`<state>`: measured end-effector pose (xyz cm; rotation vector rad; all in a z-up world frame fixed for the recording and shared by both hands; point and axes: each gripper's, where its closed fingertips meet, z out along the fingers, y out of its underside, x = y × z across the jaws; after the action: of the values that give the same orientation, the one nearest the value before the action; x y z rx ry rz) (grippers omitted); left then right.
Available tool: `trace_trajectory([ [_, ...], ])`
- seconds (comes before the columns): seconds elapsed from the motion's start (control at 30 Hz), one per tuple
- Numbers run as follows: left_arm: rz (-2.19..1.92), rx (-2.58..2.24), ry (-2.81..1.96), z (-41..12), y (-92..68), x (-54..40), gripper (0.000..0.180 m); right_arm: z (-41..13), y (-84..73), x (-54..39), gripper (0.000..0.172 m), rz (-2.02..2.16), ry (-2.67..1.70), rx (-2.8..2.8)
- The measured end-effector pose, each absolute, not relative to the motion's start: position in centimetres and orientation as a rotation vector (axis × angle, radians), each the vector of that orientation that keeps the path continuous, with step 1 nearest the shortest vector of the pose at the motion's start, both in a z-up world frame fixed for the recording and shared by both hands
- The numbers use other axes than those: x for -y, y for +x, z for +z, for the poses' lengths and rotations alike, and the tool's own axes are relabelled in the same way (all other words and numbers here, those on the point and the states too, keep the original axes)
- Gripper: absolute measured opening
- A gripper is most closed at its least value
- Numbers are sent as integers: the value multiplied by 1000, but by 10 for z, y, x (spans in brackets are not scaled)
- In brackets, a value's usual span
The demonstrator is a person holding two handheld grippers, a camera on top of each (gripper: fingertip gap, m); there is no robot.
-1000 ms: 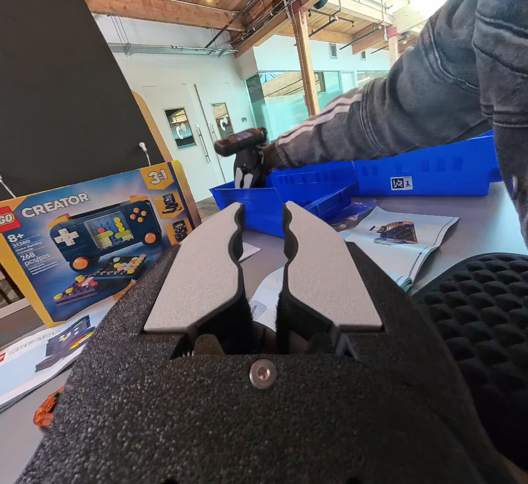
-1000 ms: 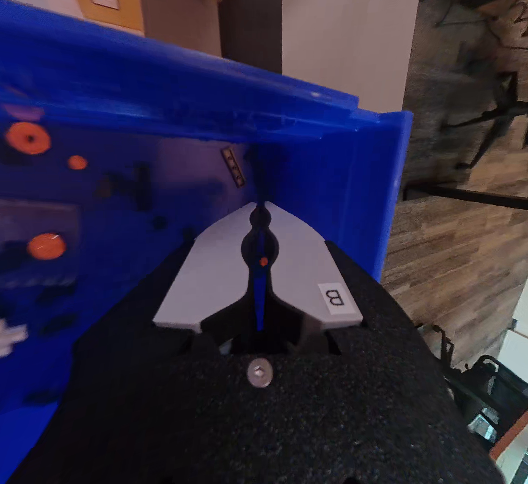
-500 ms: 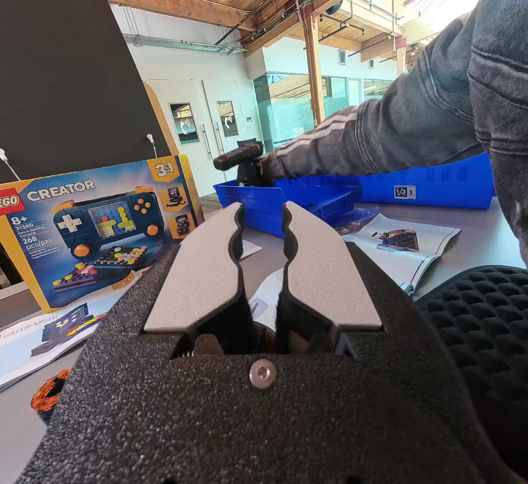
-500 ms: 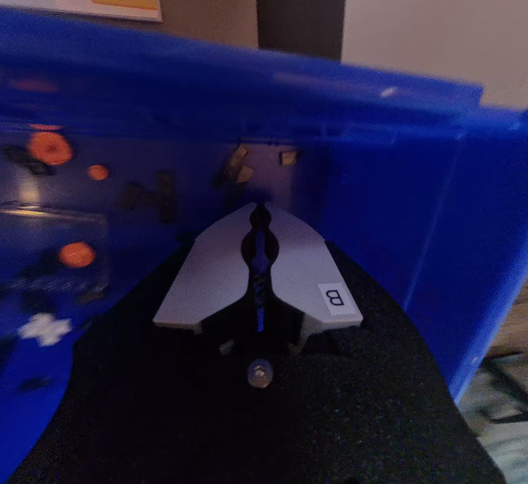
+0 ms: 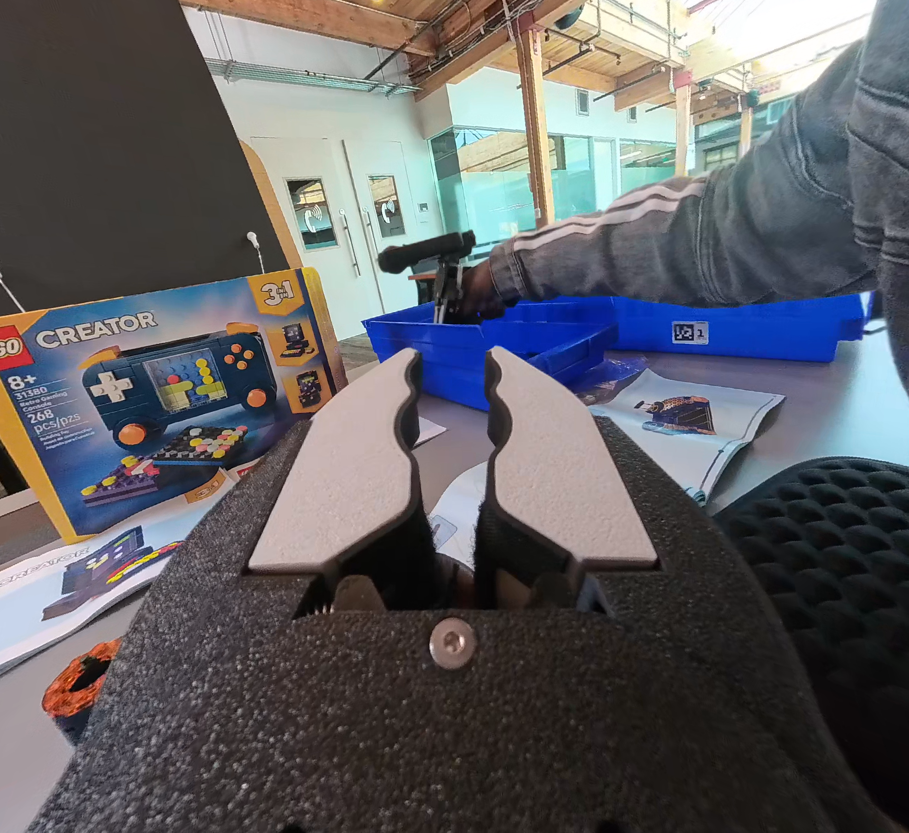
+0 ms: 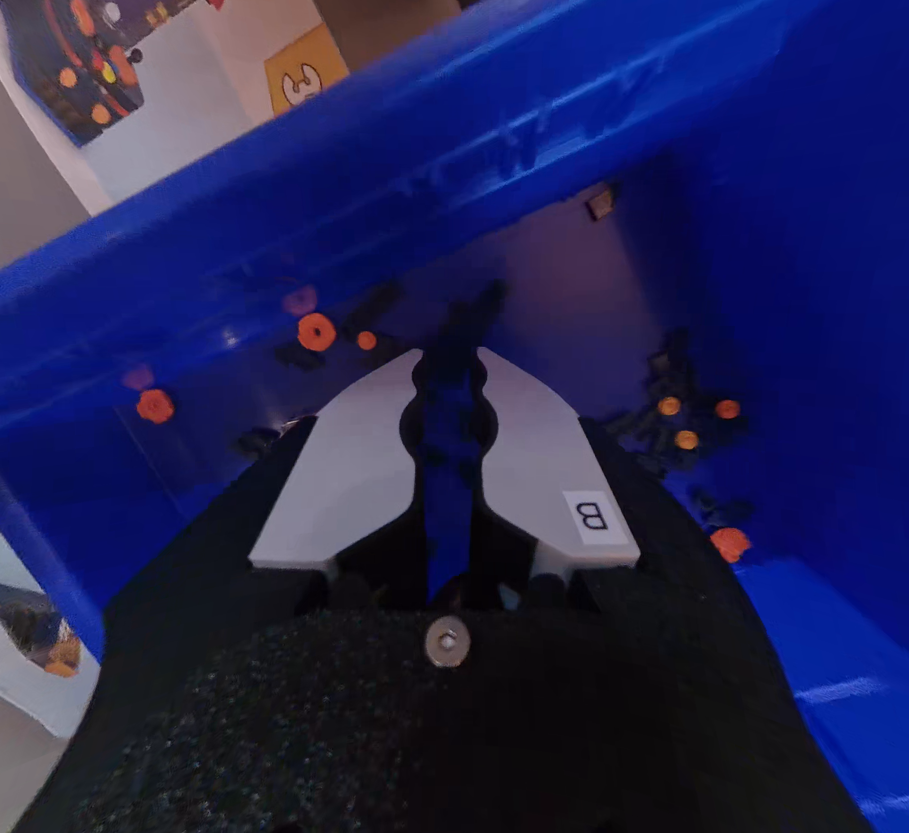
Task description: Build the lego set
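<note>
A grey tabletop (image 5: pixel 811 396) carries everything in front of you. The largest thing on it is a blue divided bin (image 5: pixel 492 352) at the far side, joined to a second blue tray (image 5: pixel 738 332) bearing a small square marker label. To the left stands a toy brick set box (image 5: pixel 162 396), upright, with an instruction booklet (image 5: pixel 64 598) lying in front of it and another open booklet (image 5: pixel 688 420) lying right of centre.

Your sleeved right arm (image 5: pixel 688 238) reaches across into the blue bin. Your right gripper (image 6: pixel 448 356) points down inside it, jaws spread a little with only the blue floor showing between them, nothing pinched. Small orange round pieces (image 6: pixel 316 331) and dark pieces (image 6: pixel 679 416) lie scattered on the bin floor to either side of it.

Your left gripper (image 5: pixel 452 361) hovers low over the tabletop, jaws parted and bare. A small orange ring-shaped piece (image 5: pixel 78 676) lies near its lower left.
</note>
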<state>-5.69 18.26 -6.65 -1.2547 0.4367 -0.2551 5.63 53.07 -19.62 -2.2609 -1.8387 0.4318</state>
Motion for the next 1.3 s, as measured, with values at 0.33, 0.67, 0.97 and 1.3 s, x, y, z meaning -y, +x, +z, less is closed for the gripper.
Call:
trace_trajectory([
  [0.33,-229,-487,-1251,-68,-50,-180,23,-207,64,-538,19,315,-2255,1730],
  [0.67,-225,-500,-1257,-69,-49,-181,23,-207,66,-548,20,284,-2273,1676],
  [0.97,-220,-448,-1233,-62,-57,-179,22,-212,64,-549,8,207,-2235,1750],
  [1.3,-162,-319,-1222,-52,-80,-180,22,-94,67,-500,7,254,-1977,1514],
])
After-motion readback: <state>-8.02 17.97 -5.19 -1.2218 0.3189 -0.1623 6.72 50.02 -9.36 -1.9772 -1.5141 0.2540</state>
